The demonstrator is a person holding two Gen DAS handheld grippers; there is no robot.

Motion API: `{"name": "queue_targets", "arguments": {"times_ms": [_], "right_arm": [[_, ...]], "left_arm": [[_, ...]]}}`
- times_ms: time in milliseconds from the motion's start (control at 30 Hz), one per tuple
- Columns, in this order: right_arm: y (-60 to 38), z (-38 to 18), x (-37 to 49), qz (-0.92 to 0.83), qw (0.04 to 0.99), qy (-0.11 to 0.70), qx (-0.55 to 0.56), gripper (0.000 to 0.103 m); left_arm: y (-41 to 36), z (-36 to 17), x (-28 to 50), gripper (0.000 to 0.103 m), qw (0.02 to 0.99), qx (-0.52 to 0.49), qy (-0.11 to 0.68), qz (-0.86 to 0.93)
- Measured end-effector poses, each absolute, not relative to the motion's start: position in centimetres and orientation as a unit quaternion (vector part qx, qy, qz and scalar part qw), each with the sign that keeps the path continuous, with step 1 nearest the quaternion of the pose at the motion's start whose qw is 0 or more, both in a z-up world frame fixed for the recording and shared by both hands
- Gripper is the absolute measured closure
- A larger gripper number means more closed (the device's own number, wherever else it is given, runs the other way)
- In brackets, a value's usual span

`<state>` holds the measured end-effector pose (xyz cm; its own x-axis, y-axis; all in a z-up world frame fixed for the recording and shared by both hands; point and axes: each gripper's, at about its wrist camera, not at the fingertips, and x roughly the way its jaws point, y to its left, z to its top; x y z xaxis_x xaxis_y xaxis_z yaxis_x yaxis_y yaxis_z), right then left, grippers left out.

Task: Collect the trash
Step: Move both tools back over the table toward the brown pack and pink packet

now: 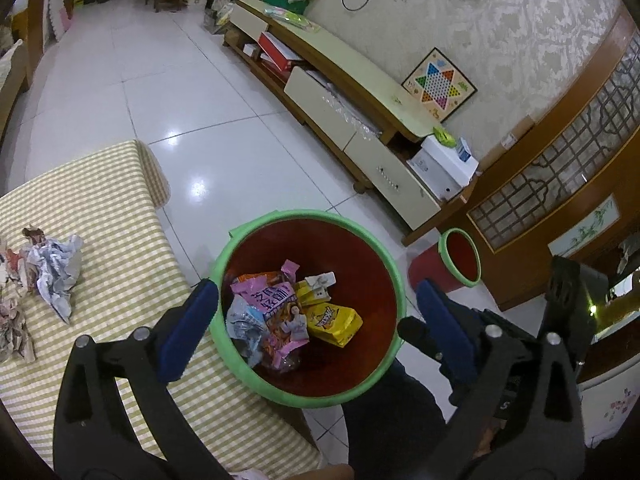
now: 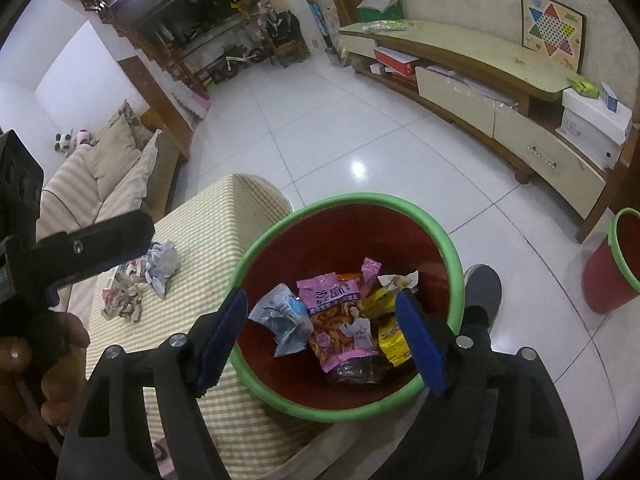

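Hovering above the bin, the left gripper (image 1: 316,312) had its blue fingers (image 1: 188,324) spread wide with nothing between them, and the right gripper (image 2: 320,338) was spread just as wide and bare over the same opening. Below them stood the red bin (image 1: 384,264) with its green rim, hard against the near right edge of the checked table (image 1: 120,208); open white floor (image 1: 160,80) ran away beyond it.

Down in the bin lay the collected trash: a pink noodle packet (image 2: 340,320), a yellow snack bag (image 1: 334,318), a crumpled silver-blue wrapper (image 2: 286,318) and a small white-and-yellow carton (image 1: 318,282).

More trash waited on the table: crumpled paper (image 1: 56,276) and torn scraps (image 1: 14,320) near the left edge, well apart from the bin. A dark shoe (image 2: 482,292) showed on the floor just beside the bin's right side.

Further off, a second red bin (image 1: 460,258) stood on the floor beside a wooden cabinet (image 1: 560,184). A low TV stand (image 1: 352,92) ran along the wall with a star-shaped checkers board (image 1: 439,84) leaning there, and a sofa (image 2: 104,172) with cushions sat beyond the table's far edge.
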<state>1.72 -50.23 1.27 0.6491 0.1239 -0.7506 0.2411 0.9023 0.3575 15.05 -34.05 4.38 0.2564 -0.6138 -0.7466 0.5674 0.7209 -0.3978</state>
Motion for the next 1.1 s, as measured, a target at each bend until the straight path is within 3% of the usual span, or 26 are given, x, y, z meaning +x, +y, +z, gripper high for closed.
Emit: {"name": "queue_targets", "arguments": {"times_ms": [100, 333, 900, 1100], "right_arm": [[-49.7, 1.8, 1.6, -0.032, 0.883, 0.416, 0.214, 0.028], [-46.7, 3.0, 1.7, -0.014, 0.887, 0.411, 0.211, 0.013], [-32.7, 5.1, 3.6, 0.083, 0.891, 0.426, 0.136, 0.01], [-29.1, 4.0, 3.2, 0.099, 0.879, 0.455, 0.105, 0.01]], "left_arm": [[-33.1, 5.1, 14.9, 0.006, 0.8, -0.019, 0.477, -0.364], [-29.3, 6.0, 14.4, 0.005, 0.82, -0.017, 0.468, -0.329], [-9.2, 5.9, 11.3, 0.005, 0.86, -0.07, 0.466, -0.197], [-6.1, 3.2, 8.7, 0.005, 0.845, -0.024, 0.498, -0.193]]}}
